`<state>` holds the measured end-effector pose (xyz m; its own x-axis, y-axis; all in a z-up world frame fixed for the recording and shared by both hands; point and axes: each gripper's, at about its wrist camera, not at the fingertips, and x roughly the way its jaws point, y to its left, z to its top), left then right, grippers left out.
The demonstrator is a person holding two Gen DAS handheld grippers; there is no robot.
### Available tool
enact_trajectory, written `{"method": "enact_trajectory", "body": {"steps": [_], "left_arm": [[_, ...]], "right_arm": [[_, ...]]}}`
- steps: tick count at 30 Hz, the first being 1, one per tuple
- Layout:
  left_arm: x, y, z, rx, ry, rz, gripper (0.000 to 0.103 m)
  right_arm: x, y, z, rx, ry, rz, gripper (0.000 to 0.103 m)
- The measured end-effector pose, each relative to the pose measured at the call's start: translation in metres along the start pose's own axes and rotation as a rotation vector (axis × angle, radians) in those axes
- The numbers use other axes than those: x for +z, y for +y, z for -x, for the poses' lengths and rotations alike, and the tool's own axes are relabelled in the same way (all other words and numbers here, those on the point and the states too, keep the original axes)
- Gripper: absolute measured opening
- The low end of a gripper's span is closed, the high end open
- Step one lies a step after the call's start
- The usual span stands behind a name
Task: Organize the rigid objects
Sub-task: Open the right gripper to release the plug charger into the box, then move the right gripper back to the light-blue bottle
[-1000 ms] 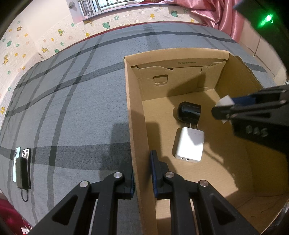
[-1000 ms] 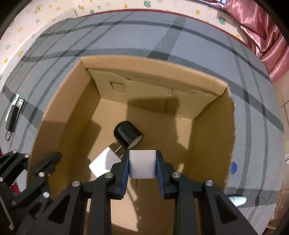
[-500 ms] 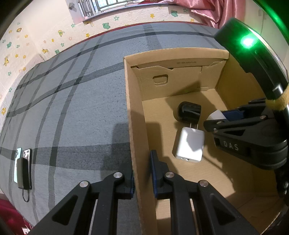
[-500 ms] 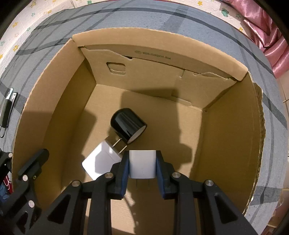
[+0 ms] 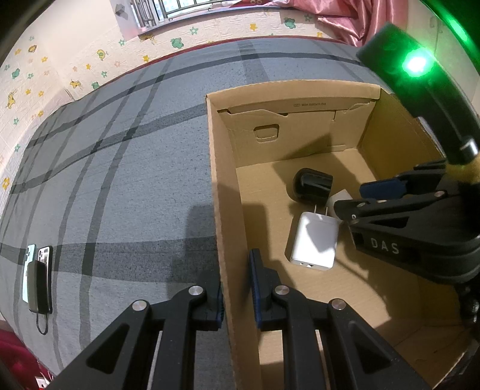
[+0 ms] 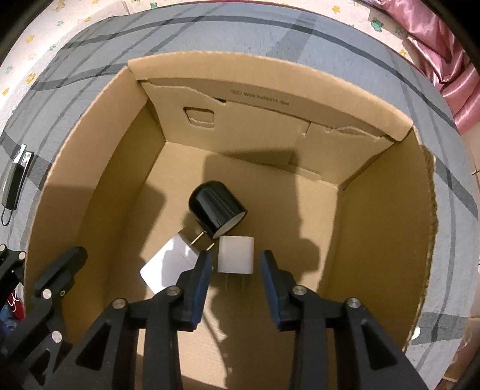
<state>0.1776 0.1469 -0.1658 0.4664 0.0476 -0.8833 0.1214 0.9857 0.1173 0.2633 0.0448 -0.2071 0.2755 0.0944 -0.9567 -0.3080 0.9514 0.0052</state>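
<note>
An open cardboard box [image 5: 216, 186] [image 6: 99, 144] stands on a grey plaid cloth. Inside lie a black round plug [image 5: 312, 183] [image 6: 216, 207], a flat white charger [image 5: 315, 240] [image 6: 171, 264] and a small white cube charger [image 6: 235, 255] [image 5: 337, 199]. My right gripper [image 6: 235, 264] [image 5: 354, 199] is inside the box, open, its jaws apart on either side of the cube charger without touching it. My left gripper [image 5: 237, 288] straddles the box's left wall, its jaws close on both sides of the cardboard.
Two phones and a black power bank with a cable [image 5: 37, 279] [image 6: 15, 177] lie on the cloth left of the box. A pink curtain [image 5: 345, 18] hangs at the back right. A patterned wall [image 5: 75, 69] borders the cloth at the back.
My right gripper went down into the box with the small white charger, then opened and let it go beside the black plug. The left gripper has not moved.
</note>
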Motion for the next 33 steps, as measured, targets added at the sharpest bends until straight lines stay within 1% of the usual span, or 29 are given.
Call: {"method": "enact_trajectory", "body": {"steps": [5,7,8,11,15,20,29,33], "left_arm": [[0.0,0.0,0.001,0.0,0.0,0.002,0.015],[0.0,-0.001,0.0,0.003,0.001,0.0,0.015],[0.0,-0.001,0.0,0.003,0.001,0.0,0.015],[0.0,0.0,0.0,0.002,0.001,0.0,0.015],[0.001,-0.002,0.0,0.008,0.002,-0.002,0.015],[0.001,-0.004,0.0,0.011,0.004,0.001,0.015],[0.001,-0.006,0.001,0.022,0.005,-0.002,0.015],[0.002,-0.007,0.001,0.026,0.007,-0.003,0.015]], "right_arm": [[-0.006,0.002,0.008,-0.002,-0.026,0.013,0.037],[-0.006,0.001,0.013,0.0,-0.038,0.007,0.044],[-0.006,0.0,0.018,-0.008,-0.045,0.0,0.046],[-0.007,0.0,0.03,0.003,-0.065,-0.004,0.047],[-0.005,-0.002,0.049,-0.007,-0.102,-0.009,0.05],[-0.004,-0.011,0.071,-0.019,-0.143,-0.023,0.056],[-0.008,-0.032,0.107,-0.026,-0.212,-0.052,0.071],[-0.014,-0.044,0.12,-0.037,-0.237,-0.076,0.081]]}}
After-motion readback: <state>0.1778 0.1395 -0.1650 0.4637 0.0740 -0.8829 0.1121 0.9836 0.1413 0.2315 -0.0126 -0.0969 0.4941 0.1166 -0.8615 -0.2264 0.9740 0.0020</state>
